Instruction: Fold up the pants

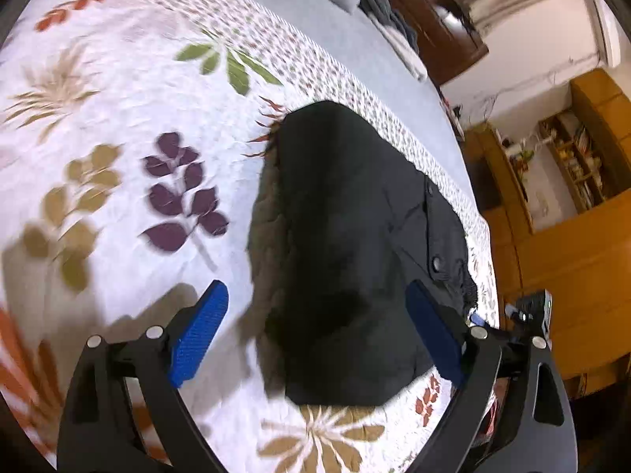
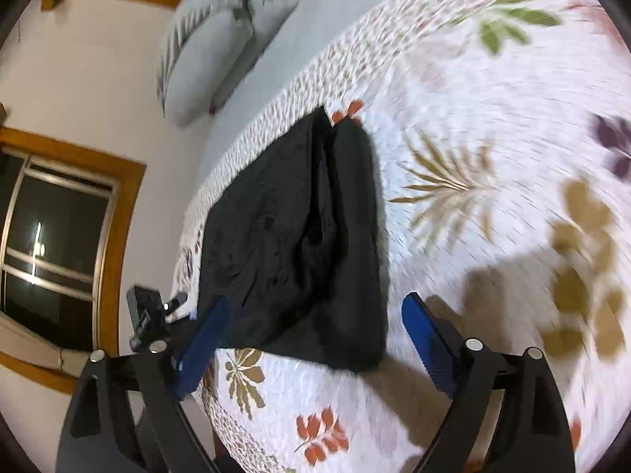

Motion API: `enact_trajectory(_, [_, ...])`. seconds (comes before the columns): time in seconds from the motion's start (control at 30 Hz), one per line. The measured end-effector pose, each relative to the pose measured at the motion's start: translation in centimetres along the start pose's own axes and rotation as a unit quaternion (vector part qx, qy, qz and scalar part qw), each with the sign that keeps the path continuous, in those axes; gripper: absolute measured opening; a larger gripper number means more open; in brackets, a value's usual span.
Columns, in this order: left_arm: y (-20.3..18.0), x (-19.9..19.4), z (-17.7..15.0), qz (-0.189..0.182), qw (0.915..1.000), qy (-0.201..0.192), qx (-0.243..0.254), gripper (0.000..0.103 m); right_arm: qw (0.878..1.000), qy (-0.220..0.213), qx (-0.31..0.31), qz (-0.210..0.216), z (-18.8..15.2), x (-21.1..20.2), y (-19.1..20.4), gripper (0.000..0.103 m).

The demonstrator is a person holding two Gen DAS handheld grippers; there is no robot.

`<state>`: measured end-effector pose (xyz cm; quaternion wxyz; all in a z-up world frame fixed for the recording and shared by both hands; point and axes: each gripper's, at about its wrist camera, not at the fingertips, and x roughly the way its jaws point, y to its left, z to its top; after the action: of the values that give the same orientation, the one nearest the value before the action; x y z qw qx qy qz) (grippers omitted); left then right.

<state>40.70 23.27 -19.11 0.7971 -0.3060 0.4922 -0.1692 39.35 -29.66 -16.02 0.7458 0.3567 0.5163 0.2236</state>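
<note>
- Black pants (image 1: 347,244) lie as a compact bundle on the floral bedspread (image 1: 118,118), near the bed's edge; look already folded over at least once, waistband button showing on the side toward the room.
- From the right wrist view the pants (image 2: 299,228) show a long crease down the middle, two layers lying side by side.
- Left gripper (image 1: 317,327) wide open, holding nothing, blue pads either side of the bundle's near end, hovering above it.
- Right gripper (image 2: 311,339) also wide open and empty, poised over the near edge of the pants.
- Step, my guess: between folds, or the final fold nearly done; both views blurred.
- Next move probably needs both grippers to pinch the near edge corners and carry them over to the far end, keeping layers aligned.
- Pillows (image 2: 213,51) at the head of the bed, window (image 2: 55,236) beyond, wooden shelving (image 1: 572,165) off to the side.
</note>
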Motion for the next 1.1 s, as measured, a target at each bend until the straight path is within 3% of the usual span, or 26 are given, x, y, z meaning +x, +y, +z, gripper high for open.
enact_trajectory(0.13, [-0.9, -4.1, -2.9, 0.017, 0.9988, -0.046, 0.006, 0.094, 0.997, -0.06, -0.021, -0.053, -4.3, -4.3, 0.8, 0.093])
enact_trajectory(0.3, [-4.5, -10.3, -9.2, 0.073, 0.9902, -0.102, 0.062, 0.097, 0.985, -0.131, -0.054, -0.098, -10.9, -9.3, 3.3, 0.097])
enact_trajectory(0.33, [-5.4, -11.0, -10.1, 0.093, 0.9865, -0.111, 0.077, 0.098, 0.981, -0.145, -0.062, -0.109, -12.4, -10.3, 3.8, 0.097])
enact_trajectory(0.4, [-8.3, -12.8, -13.4, 0.154, 0.9699, -0.133, 0.134, 0.099, 0.974, -0.172, -0.074, -0.126, -15.2, -12.1, 4.6, 0.1])
enact_trajectory(0.53, [-12.9, -15.6, -19.5, 0.184, 0.9528, -0.154, 0.187, 0.1, 0.948, -0.201, -0.139, -0.203, -20.7, -14.4, 7.9, 0.1])
enact_trajectory(0.63, [-15.4, -17.3, -23.5, 0.207, 0.9412, -0.171, 0.204, 0.1, 0.937, -0.202, -0.171, -0.228, -24.4, -15.7, 9.8, 0.099])
enact_trajectory(0.8, [-17.8, -19.8, -28.4, 0.195, 0.9456, -0.177, 0.191, 0.1, 0.932, -0.2, -0.191, -0.234, -29.3, -17.3, 12.2, 0.099])
enact_trajectory(0.87, [-18.7, -20.9, -30.0, 0.198, 0.9424, -0.19, 0.191, 0.1, 0.93, -0.204, -0.196, -0.234, -30.9, -17.7, 13.0, 0.099])
enact_trajectory(0.9, [-19.1, -21.6, -30.9, 0.205, 0.9392, -0.199, 0.19, 0.1, 0.928, -0.205, -0.205, -0.235, -32.0, -17.9, 13.6, 0.099])
enact_trajectory(1.0, [-20.3, -23.1, -32.7, 0.198, 0.943, -0.191, 0.187, 0.1, 0.914, -0.216, -0.229, -0.257, -34.9, -18.6, 15.5, 0.099])
enact_trajectory(1.1, [-22.2, -24.7, -35.0, 0.214, 0.9328, -0.203, 0.207, 0.1, 0.913, -0.216, -0.243, -0.247, -37.7, -19.4, 17.3, 0.099])
